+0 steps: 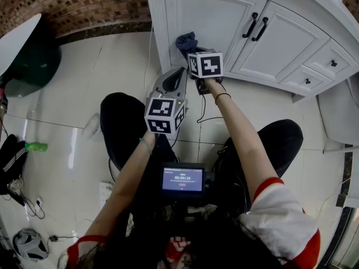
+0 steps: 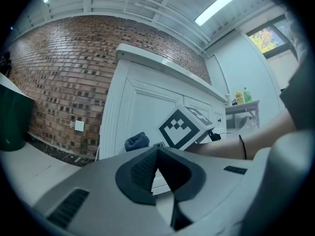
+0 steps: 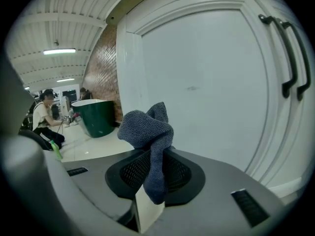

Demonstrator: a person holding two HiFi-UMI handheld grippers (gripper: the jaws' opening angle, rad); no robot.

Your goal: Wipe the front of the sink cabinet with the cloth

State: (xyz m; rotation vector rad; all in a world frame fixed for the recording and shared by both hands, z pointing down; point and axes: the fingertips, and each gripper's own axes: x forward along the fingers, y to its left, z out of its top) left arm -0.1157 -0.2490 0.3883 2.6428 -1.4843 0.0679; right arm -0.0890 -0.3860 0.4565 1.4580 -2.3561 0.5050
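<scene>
We face the white sink cabinet (image 1: 207, 13), its black handles (image 1: 256, 27) at the left door's right edge. Our right gripper (image 1: 189, 49) is low at that left door, fingers pinching the dark blue cloth (image 1: 187, 40). The cloth is bunched right at the panel, though we cannot tell if it touches. Our left gripper (image 1: 179, 72) sits just short of the cabinet, fingers pressed together, holding nothing.
</scene>
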